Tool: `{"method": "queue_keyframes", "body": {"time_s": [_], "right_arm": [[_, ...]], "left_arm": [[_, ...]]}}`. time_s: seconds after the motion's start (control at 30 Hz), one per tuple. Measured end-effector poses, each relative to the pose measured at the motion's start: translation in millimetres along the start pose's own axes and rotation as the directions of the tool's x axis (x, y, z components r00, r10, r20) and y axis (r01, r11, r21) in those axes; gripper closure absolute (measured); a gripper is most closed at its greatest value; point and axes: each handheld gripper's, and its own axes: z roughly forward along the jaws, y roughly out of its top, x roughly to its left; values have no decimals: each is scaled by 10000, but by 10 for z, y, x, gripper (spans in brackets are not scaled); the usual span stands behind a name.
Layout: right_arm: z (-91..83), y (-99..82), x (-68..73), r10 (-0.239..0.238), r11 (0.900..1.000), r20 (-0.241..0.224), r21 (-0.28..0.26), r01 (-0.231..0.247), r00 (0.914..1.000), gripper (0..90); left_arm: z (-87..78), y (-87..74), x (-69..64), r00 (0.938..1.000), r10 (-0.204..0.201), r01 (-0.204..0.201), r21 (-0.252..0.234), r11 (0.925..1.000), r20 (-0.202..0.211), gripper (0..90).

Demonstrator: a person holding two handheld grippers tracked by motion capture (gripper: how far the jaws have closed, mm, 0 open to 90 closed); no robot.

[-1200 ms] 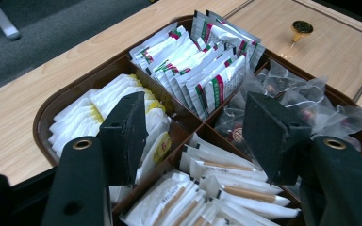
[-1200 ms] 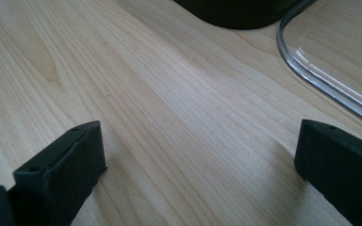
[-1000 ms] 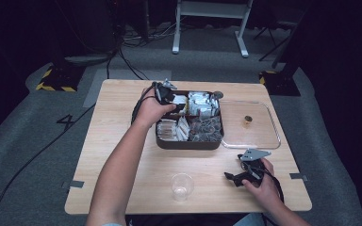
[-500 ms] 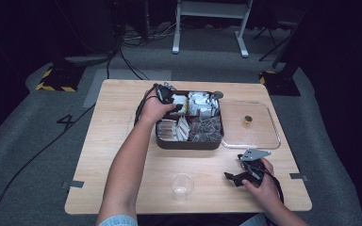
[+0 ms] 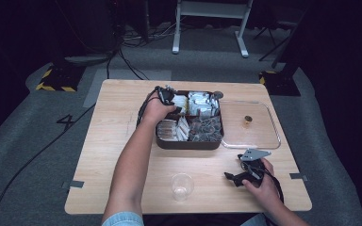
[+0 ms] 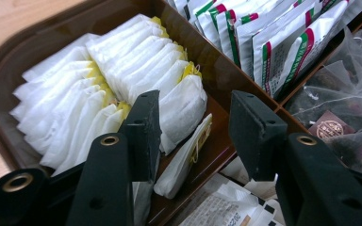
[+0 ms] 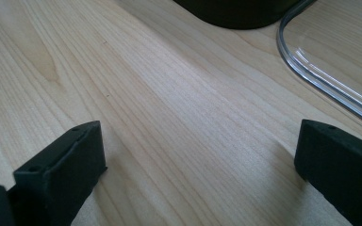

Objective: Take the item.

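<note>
Tea bags (image 6: 122, 89), white with yellow tags, packed upright in a row in the far-left compartment of the brown box (image 5: 188, 143) at the desk's (image 5: 122, 160) centre. Left gripper (image 6: 193, 127) lowered into that compartment, jaws partly apart and just now closing, the end bag of the row and one loose, tilted bag (image 6: 184, 155) between them; pads not yet pressing either (one jaw close beside the row, touch impossible to tell). Green-and-red sachets (image 6: 264, 42) upright in the next compartment; clear pouches (image 6: 349, 108) of dark tea beyond the divider. Seen from above, left hand (image 5: 158, 110) over the box's far-left corner. Right gripper (image 7: 202, 160) resting low on the desk near the front right edge, jaws wide apart, bare wood between them. Clear lid (image 5: 252, 136) flat on the desk just right of the box, touching it or nearly so. Plastic cup (image 5: 181, 186) upright near the front edge, between the two forearms.
</note>
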Motion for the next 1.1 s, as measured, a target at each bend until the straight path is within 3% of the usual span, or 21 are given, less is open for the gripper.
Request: {"method": "queue_keyframes", "body": {"time_s": [0.17, 0.53, 0.77, 0.87, 1.1], "right_arm": [[0, 0, -1, -13, 10000, 3, -1, 13, 10000, 25], [1, 0, 1, 19, 10000, 6, -10, -19, 10000, 25], [0, 0, -1, -2, 10000, 0, -2, 2, 10000, 25], [0, 0, -1, -11, 10000, 2, 1, 11, 10000, 25], [0, 0, -1, -3, 10000, 2, -1, 3, 10000, 25]], "left_arm": [[74, 0, -14, 10000, -50, 53, 395, 9992, -66, 554], [144, 1, 0, 9999, -89, 95, 643, 9979, -91, 587], [167, -1, -9, 10000, 37, -35, 843, 9964, -26, 746], [168, 23, -51, 9996, 276, -283, 1045, 9941, 75, 818], [163, 49, -88, 9992, 406, -408, 1164, 9924, 44, 896]]}}
